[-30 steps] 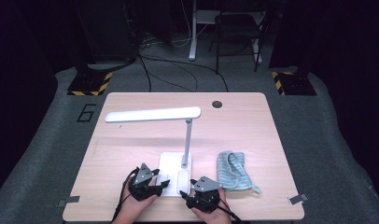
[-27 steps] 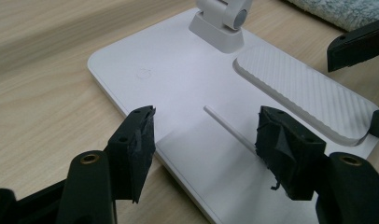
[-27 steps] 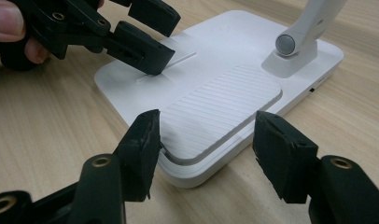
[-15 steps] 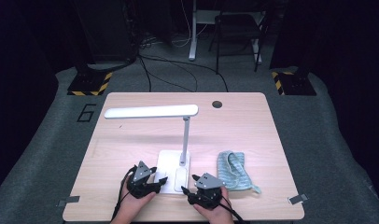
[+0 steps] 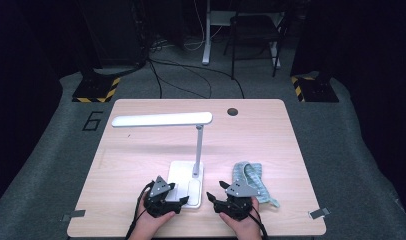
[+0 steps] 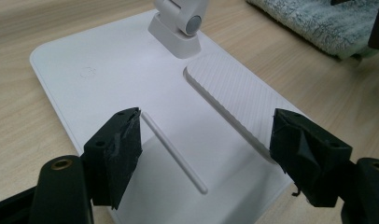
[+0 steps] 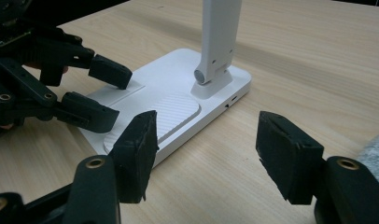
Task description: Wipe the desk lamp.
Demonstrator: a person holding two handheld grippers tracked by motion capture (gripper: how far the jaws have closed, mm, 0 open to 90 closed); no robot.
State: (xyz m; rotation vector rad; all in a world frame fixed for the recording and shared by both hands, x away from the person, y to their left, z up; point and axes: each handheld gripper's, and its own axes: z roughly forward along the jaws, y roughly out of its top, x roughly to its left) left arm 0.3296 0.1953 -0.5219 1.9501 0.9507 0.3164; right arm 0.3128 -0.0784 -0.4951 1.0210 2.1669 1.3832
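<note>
The left gripper (image 5: 175, 198) hangs over the near left part of the lamp base (image 5: 183, 176), its jaws spread wide — they have just been opening, and nothing is pinched between them. In the left gripper view the pads (image 6: 116, 156) stand over the white base (image 6: 108, 88) without pressing on it; between them lie a thin raised line and the edge of the ribbed pad (image 6: 234, 98). A small round mark sits on the base near the stalk's hinge (image 6: 180, 25); no lettering on it can be read.

The right gripper (image 5: 216, 199) is just right of the base, over bare table (image 5: 291, 150), jaws apart and holding nothing; they have just been opening a little. In the right gripper view the base (image 7: 169, 79) lies ahead of it, with the left gripper (image 7: 106, 91) poised over its far end.

The cloth (image 5: 251, 176) lies just beside the right gripper, on its outer side. The lamp's head (image 5: 161, 119) stretches left from the stalk (image 5: 198, 150). On the floor left of the table a "6" (image 5: 93, 120) is marked.

Against a second ago, the right gripper has shifted slightly to the right, away from the base — lamp and cloth lie as they did.
</note>
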